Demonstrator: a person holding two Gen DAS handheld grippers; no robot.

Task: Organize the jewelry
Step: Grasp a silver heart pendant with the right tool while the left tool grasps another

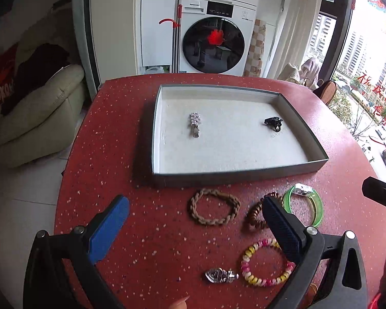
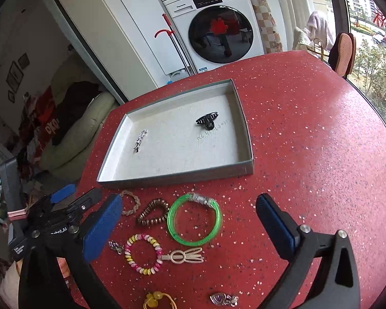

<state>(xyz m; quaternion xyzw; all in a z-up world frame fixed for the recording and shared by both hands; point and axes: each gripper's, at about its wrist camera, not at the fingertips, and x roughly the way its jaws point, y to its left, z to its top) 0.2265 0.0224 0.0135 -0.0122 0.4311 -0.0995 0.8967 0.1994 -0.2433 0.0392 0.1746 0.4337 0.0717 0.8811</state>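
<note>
Left wrist view takes in the red speckled bench (image 1: pixel 146 231), and on it the shallow grey tray (image 1: pixel 234 175) with a pale floor, likely the collecting place. Two pieces already lie inside, well apart: a silver rhinestone clip (image 1: pixel 194 124) and a black claw clip (image 1: pixel 272 123). The rest waits in loose rows before the tray's near wall: a green bangle (image 2: pixel 194 222), a braided tan band (image 1: pixel 213 210), a coppery spiral tie (image 2: pixel 151 212), a pink-and-yellow coil tie (image 2: pixel 143 253). Both the left gripper (image 1: pixel 195 221) and right gripper (image 2: pixel 190 221) hang spread wide and empty above them.
</note>
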